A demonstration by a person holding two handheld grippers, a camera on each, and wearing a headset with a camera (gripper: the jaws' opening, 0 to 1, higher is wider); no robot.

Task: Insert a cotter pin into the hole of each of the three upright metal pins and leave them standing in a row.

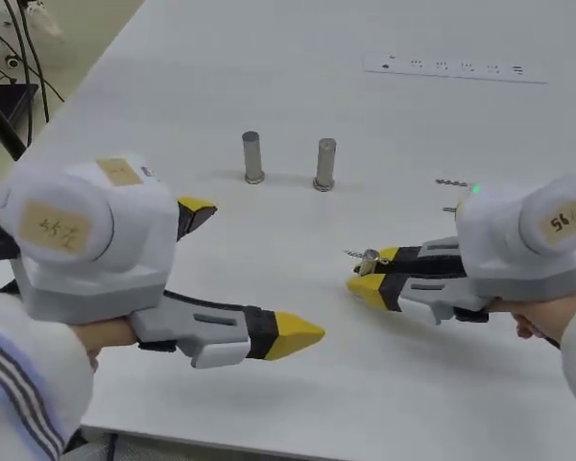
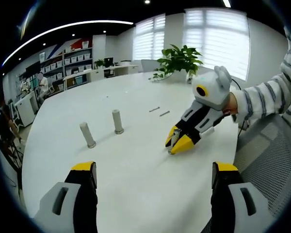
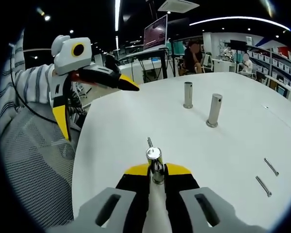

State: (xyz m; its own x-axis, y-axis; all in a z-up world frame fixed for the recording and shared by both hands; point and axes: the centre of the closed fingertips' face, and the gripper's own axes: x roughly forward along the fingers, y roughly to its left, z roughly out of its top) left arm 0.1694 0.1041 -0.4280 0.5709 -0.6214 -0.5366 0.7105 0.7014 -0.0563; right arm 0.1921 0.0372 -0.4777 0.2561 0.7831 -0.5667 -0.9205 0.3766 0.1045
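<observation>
Your third metal pin (image 3: pixel 153 154) is clamped in the right tool (image 3: pixel 155 171), low toward the near edge of the table (image 1: pixel 269 58), with a cotter pin (image 3: pixel 149 141) seemingly through it. Release it tilted and it topples, out of row with the two standing pins (image 1: pixel 252 157). Meanwhile your left tool (image 2: pixel 154 170) gapes empty.

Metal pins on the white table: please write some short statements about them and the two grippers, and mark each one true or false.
1. Two metal pins stand upright on the table. True.
2. The left gripper is shut on a metal pin. False: its jaws stand wide apart with nothing between them.
3. The right gripper holds a third metal pin between its jaws. True.
4. Two loose cotter pins lie between the upright pins. False: they lie off to one side of the upright pins, on the right gripper's side.
5. The upright pins touch each other. False: they stand apart, with bare table between them.
</observation>
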